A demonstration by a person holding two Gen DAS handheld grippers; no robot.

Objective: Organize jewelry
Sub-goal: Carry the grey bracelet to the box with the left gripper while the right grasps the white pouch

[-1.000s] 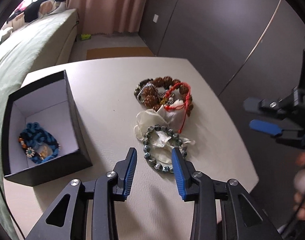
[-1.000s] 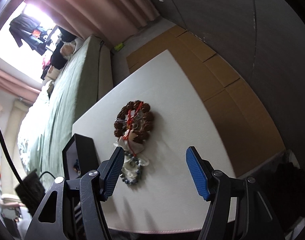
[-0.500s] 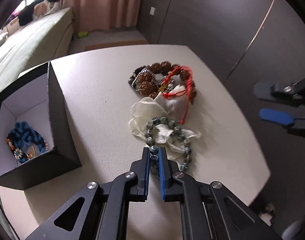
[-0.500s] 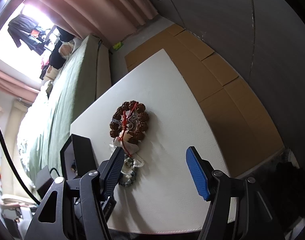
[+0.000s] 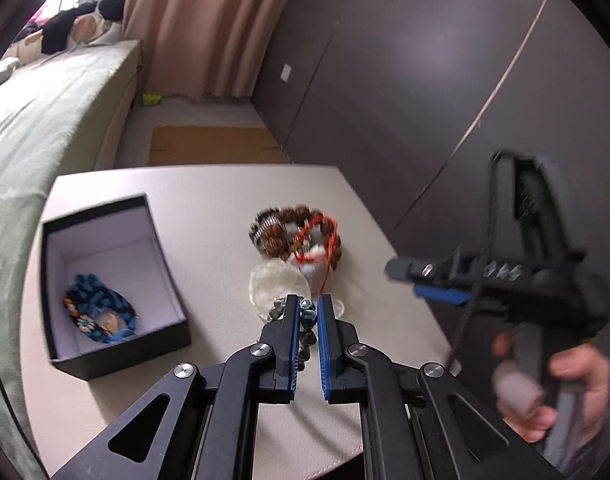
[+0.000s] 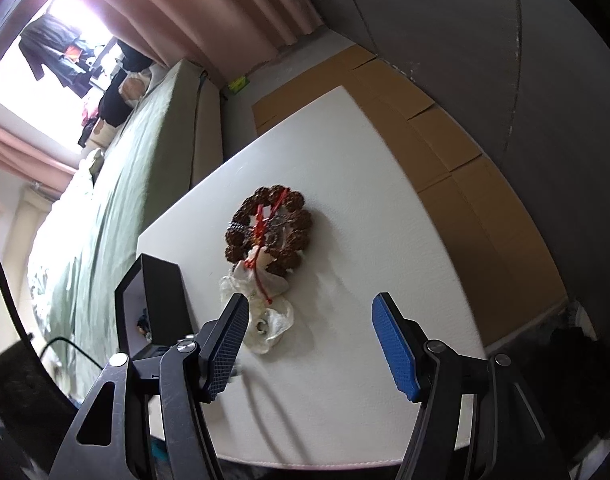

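Observation:
My left gripper (image 5: 307, 308) is shut on the grey-green bead bracelet (image 5: 308, 322) and holds it lifted above the white table (image 5: 209, 240). A crumpled clear bag (image 5: 279, 284) lies just beyond it. A brown bead bracelet with a red cord (image 5: 301, 236) lies further back; it also shows in the right wrist view (image 6: 267, 228). An open black box (image 5: 105, 280) at the left holds a blue bracelet (image 5: 101, 314). My right gripper (image 6: 311, 340) is open and empty above the table's near edge; it also shows in the left wrist view (image 5: 433, 284).
A green sofa (image 5: 37, 128) runs along the table's left side. Brown cardboard (image 6: 425, 120) covers the floor beside the dark wall. The table's near edge (image 6: 325, 462) is just below my right gripper. The box's black wall (image 6: 161, 300) stands left of the clear bag (image 6: 265, 320).
My left gripper closed on the grey-green bead bracelet and lifted it off the clear bag. The right gripper moved closer to the left one and stayed open.

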